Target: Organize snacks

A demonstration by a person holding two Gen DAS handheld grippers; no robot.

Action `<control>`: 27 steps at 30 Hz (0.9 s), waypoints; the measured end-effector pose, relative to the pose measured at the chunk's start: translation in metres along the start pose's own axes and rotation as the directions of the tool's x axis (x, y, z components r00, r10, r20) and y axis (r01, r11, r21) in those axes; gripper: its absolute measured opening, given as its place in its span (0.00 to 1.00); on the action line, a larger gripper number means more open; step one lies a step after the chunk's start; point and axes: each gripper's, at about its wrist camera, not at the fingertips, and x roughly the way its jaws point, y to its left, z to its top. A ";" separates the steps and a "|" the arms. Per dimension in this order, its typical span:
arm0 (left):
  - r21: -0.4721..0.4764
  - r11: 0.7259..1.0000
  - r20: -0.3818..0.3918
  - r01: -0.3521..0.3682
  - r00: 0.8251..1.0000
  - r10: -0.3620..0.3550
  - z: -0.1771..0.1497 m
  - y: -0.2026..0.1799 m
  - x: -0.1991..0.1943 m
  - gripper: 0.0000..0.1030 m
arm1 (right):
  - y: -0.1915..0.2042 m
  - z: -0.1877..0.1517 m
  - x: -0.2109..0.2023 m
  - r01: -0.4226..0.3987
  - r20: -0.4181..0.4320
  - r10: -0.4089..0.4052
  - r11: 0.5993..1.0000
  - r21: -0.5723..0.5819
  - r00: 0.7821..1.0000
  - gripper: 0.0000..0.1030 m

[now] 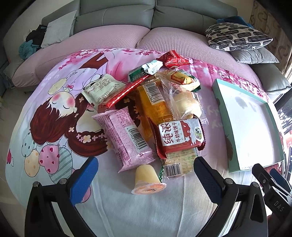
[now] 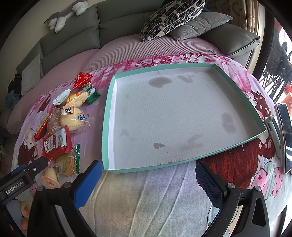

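Note:
A heap of wrapped snacks lies on a cartoon-print cloth: a pink biscuit pack [image 1: 126,138], a red milk-biscuit pack [image 1: 179,135], an orange-yellow pack [image 1: 154,105], a bun in clear wrap [image 1: 184,102], and a jelly cup [image 1: 147,179] nearest me. My left gripper [image 1: 146,175] stands open just in front of the heap, the jelly cup between its blue pads, untouched. A shallow teal-rimmed box [image 2: 107,113] with a stained white floor sits right of the heap. My right gripper [image 2: 147,180] is open before the box's near edge, holding nothing. The heap [image 2: 60,127] lies off to its left.
A grey sofa with a pink seat cover [image 1: 113,36] backs the cloth. Patterned and grey cushions [image 2: 169,18] lie behind the box. A phone [image 2: 284,134] on a stand sits at the far right. A plush toy [image 2: 63,14] rests on the sofa back.

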 end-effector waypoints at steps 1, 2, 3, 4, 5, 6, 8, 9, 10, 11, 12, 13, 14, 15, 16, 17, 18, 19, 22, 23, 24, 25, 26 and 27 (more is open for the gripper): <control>0.000 1.000 0.000 0.000 1.000 0.000 0.000 0.000 0.000 1.00 | 0.000 0.000 0.000 0.000 0.000 0.000 1.000 0.000 1.000 1.00; -0.001 1.000 -0.001 0.001 1.000 -0.001 0.000 0.000 0.000 1.00 | 0.000 0.000 0.000 0.001 -0.001 -0.001 1.000 0.000 1.000 1.00; -0.002 1.000 -0.001 0.001 1.000 -0.001 0.000 0.000 0.000 1.00 | 0.000 0.000 0.000 0.000 0.000 0.000 1.000 0.000 1.000 1.00; -0.003 1.000 -0.001 0.000 1.000 0.000 0.000 0.000 0.000 1.00 | 0.000 0.000 0.000 0.000 0.000 0.000 1.000 0.000 1.000 1.00; -0.004 1.000 0.000 0.000 1.000 0.000 0.000 0.001 0.000 1.00 | 0.000 0.000 0.000 0.000 0.001 0.000 1.000 0.000 1.000 1.00; -0.006 1.000 -0.001 0.000 1.000 0.000 0.000 0.001 0.000 1.00 | 0.000 0.000 0.000 0.000 0.000 0.000 1.000 0.000 1.000 1.00; -0.008 1.000 -0.002 -0.002 1.000 0.002 0.000 0.001 0.000 1.00 | 0.000 0.000 0.000 0.000 -0.001 0.000 1.000 0.000 1.000 1.00; -0.010 1.000 -0.002 -0.002 1.000 0.002 0.000 0.001 0.000 1.00 | 0.000 0.000 0.000 0.001 0.000 -0.001 1.000 0.000 1.000 1.00; -0.013 1.000 -0.002 -0.002 1.000 0.002 0.000 0.002 0.000 1.00 | 0.001 0.000 0.000 0.001 0.000 -0.001 1.000 -0.001 1.000 1.00; -0.015 1.000 -0.003 -0.002 1.000 0.002 0.000 0.002 0.000 1.00 | 0.001 0.000 0.000 0.001 0.000 -0.001 1.000 -0.002 1.000 1.00; -0.018 1.000 -0.001 -0.002 1.000 0.002 0.000 0.003 -0.001 1.00 | 0.001 -0.001 0.000 0.002 0.000 -0.002 1.000 -0.003 1.000 1.00; -0.021 1.000 0.000 -0.004 1.000 0.004 0.000 0.003 -0.001 1.00 | 0.000 -0.001 0.000 0.002 0.000 -0.002 1.000 -0.003 1.000 1.00; -0.030 1.000 0.006 -0.009 1.000 0.009 0.001 0.006 -0.003 1.00 | 0.000 -0.001 -0.001 0.002 0.001 -0.002 1.000 -0.004 1.000 1.00; -0.046 0.999 0.016 -0.014 1.000 0.014 0.002 0.009 -0.005 1.00 | 0.001 -0.001 -0.001 0.002 0.003 -0.002 1.000 -0.006 1.000 1.00; -0.061 0.998 0.025 -0.018 1.000 0.019 0.003 0.013 -0.007 1.00 | 0.002 -0.001 -0.002 0.000 0.010 0.000 1.000 -0.012 1.000 1.00; -0.090 0.996 0.041 -0.022 0.999 0.025 0.005 0.020 -0.011 1.00 | 0.005 -0.001 -0.004 -0.008 0.018 0.008 1.000 -0.020 1.000 1.00; -0.118 0.993 0.051 -0.024 0.998 0.030 0.006 0.026 -0.013 1.00 | 0.008 -0.001 -0.005 -0.019 0.025 0.020 0.999 -0.029 1.000 1.00; -0.134 0.991 0.055 -0.027 0.998 0.035 0.007 0.030 -0.014 1.00 | 0.012 -0.001 -0.007 -0.029 0.031 0.030 0.999 -0.039 0.999 1.00; -0.190 0.980 0.050 -0.062 0.996 0.073 0.008 0.048 -0.015 1.00 | 0.027 -0.003 -0.008 -0.059 0.039 0.062 0.996 -0.073 0.997 1.00; -0.202 0.977 0.042 -0.064 0.996 0.074 0.007 0.053 -0.014 1.00 | 0.033 -0.004 -0.008 -0.072 0.038 0.075 0.994 -0.085 0.996 1.00; -0.214 0.975 0.035 -0.063 0.997 0.072 0.007 0.058 -0.012 1.00 | 0.039 -0.005 -0.008 -0.086 0.036 0.090 0.992 -0.096 0.995 1.00; -0.229 0.972 0.028 -0.062 0.997 0.070 0.007 0.063 -0.011 1.00 | 0.046 -0.006 -0.008 -0.106 0.035 0.110 0.988 -0.109 0.993 1.00; -0.248 0.967 0.021 -0.062 0.997 0.070 0.007 0.068 -0.010 1.00 | 0.053 -0.007 -0.008 -0.124 0.034 0.129 0.985 -0.122 0.991 1.00; -0.261 0.964 0.014 -0.058 0.998 0.064 0.007 0.072 -0.009 1.00 | 0.060 -0.008 -0.007 -0.141 0.032 0.147 0.981 -0.136 0.989 1.00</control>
